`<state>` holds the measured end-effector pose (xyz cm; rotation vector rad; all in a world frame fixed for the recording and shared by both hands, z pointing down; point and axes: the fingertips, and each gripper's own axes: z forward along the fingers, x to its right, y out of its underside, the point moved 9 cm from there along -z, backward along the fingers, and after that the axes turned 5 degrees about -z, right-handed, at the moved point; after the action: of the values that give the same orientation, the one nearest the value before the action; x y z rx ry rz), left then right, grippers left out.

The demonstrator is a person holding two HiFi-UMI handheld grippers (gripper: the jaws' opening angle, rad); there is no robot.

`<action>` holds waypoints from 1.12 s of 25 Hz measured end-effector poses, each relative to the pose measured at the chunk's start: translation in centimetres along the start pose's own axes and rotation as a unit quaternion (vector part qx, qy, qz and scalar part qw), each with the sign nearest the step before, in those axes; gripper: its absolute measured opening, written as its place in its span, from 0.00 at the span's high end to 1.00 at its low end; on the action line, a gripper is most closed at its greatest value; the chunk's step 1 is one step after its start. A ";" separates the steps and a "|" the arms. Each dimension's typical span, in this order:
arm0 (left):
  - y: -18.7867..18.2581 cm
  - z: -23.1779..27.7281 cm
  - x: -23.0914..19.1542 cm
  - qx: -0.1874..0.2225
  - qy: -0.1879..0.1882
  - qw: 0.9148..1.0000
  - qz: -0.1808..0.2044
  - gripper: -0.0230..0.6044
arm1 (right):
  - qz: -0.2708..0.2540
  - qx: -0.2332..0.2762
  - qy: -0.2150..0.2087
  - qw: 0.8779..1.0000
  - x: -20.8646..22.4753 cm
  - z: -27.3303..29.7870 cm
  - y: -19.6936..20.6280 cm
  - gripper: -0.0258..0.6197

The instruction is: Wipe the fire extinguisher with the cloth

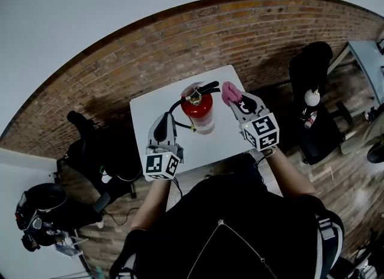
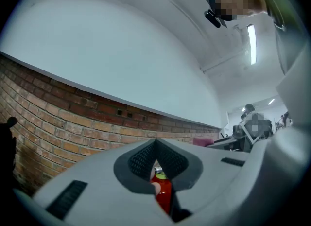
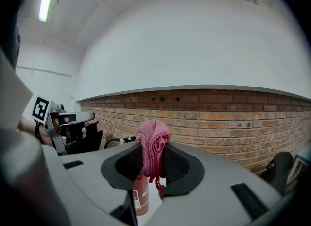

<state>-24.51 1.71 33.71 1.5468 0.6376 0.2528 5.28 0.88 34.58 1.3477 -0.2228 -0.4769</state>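
The right hand-held gripper [image 1: 236, 101] is grasping a bunched pink cloth [image 1: 230, 92] beside the red cylindrical fire extinguisher [image 1: 198, 108] on the white desk [image 1: 150, 107]; the left hand-held gripper [image 1: 163, 129] is hovering clenched, empty. Pressing gently is likely keeping it upright.

Bright red fire extinguisher [image 1: 197, 107] with a black hose [image 1: 174, 106], pink cloth [image 1: 230, 92], plain white table [image 1: 153, 107], reddish-brown brick wall [image 3: 218, 123], black-and-white checkery squares on the marker cubes [image 1: 161, 165].
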 end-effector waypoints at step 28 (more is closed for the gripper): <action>4.5 10.1 11.5 0.054 -0.302 0.949 0.069 0.95 | 0.014 -0.066 -0.355 0.932 18.1 18.9 5.0 0.79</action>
<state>-8.73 -0.52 34.61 1.6650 0.0597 -0.1589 14.29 -23.22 41.44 0.9914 -0.7902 -0.9296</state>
